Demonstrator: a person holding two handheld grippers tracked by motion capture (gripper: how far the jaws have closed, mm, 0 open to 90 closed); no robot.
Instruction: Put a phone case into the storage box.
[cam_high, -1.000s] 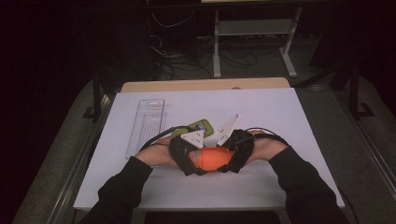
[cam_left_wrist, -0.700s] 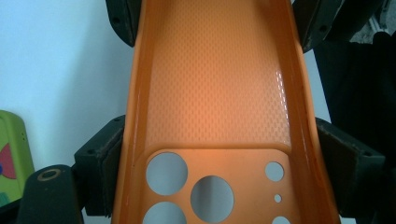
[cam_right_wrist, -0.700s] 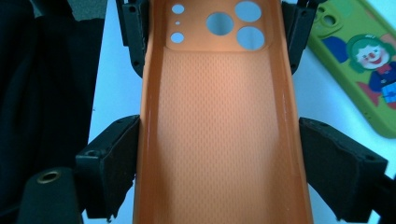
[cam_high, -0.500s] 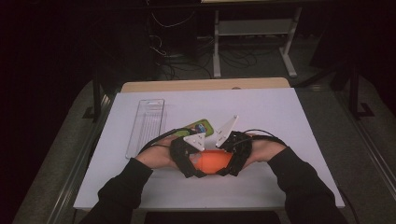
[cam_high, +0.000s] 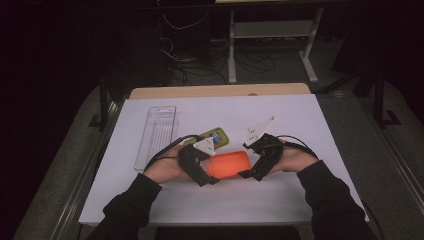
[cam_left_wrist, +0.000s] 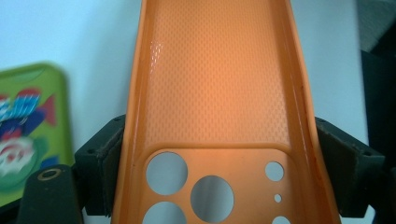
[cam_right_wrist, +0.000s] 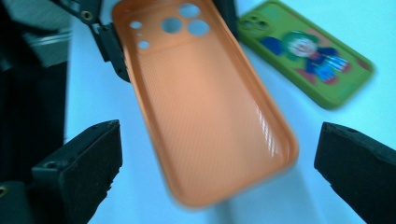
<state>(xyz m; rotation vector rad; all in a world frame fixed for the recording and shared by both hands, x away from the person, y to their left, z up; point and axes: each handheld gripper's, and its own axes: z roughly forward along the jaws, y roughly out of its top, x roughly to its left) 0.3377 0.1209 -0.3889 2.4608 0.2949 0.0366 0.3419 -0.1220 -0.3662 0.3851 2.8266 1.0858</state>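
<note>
Orange phone case (cam_high: 229, 165) sits near the front-middle of the white table (cam_high: 320, 115), open side up, w/ the camera cutouts at its 9 o'clock end. My left gripper (cam_high: 202, 172) is clamped on that end: in the left gripper view both pads press the case's long edges (cam_left_wrist: 219, 93), just beside the cutouts. My right gripper (cam_high: 255, 167) is at the case's 3 o'clock end, jaws spread wide and just been opening; in the right gripper view the case (cam_right_wrist: 205, 107) lies between the pads, clear of both, so nothing held there. Green phone case (cam_high: 212, 136) w/ a cartoon print lies at abt 11 o'clock from the orange one, just beside it. Clear plastic tray (cam_high: 156, 135) farther out at 10 o'clock, near the table's left edge.
</note>
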